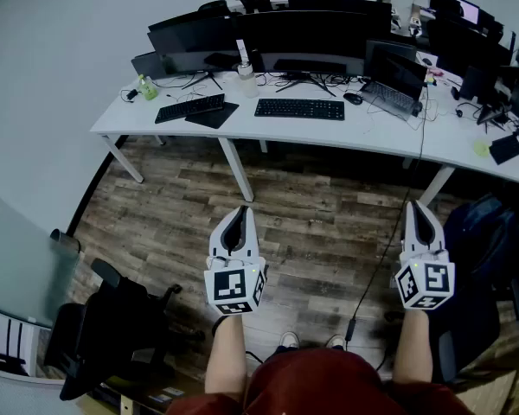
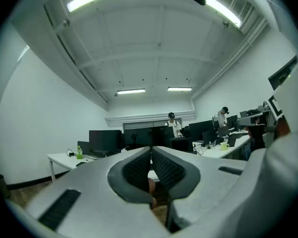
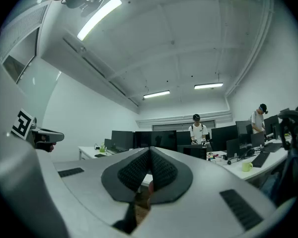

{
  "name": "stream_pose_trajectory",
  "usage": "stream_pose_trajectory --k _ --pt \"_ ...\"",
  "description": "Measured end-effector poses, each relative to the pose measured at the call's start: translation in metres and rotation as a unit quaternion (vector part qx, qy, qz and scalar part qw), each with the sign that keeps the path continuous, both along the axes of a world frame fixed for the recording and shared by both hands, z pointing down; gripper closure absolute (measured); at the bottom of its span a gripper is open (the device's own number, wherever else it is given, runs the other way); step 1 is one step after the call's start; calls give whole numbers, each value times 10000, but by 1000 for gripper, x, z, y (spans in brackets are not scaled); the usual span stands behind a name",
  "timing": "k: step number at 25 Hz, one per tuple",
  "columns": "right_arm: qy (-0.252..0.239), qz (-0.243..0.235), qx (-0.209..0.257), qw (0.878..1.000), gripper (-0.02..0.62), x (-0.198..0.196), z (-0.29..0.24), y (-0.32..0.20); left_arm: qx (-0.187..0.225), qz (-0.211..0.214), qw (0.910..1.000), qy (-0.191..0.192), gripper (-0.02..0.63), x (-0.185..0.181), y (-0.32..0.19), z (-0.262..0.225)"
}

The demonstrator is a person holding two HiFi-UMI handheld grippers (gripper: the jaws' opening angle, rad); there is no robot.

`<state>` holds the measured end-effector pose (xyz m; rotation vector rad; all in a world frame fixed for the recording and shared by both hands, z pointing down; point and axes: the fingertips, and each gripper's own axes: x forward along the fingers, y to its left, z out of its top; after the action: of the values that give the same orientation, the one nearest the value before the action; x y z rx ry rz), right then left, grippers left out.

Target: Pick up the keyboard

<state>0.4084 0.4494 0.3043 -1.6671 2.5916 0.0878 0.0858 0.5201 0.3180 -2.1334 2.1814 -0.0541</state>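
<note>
Black flat keyboards lie on the long white table [image 1: 363, 135]: we record the angled keyboard [image 1: 189, 108] at left and the crosswise keyboard [image 1: 299, 109] at centre. Both sit well ahead of the left tongs [image 1: 240, 214] and right tongs [image 1: 414, 210], each fully closed and empty. We judge the left tongs nearer.

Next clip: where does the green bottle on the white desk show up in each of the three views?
Head view: green bottle upper left, near the left end of the white desk.
Left gripper view: left of centre, low, on the desk's near corner.
Right gripper view: left of centre, very small.
Shared landmark: the row of black monitors, just right of the bottle in every view.
</note>
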Motion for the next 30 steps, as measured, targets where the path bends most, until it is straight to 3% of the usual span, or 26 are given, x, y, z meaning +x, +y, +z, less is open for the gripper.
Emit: stream_pose_trajectory --k 22,30 --pt "-216 371 -36 9991 598 -70 4 29 65 337 9993 144 591 -76 13 6" --pt "-251 476 -141 9984 598 -81 13 15 -10 341 9992 202 591 -94 -5 13"
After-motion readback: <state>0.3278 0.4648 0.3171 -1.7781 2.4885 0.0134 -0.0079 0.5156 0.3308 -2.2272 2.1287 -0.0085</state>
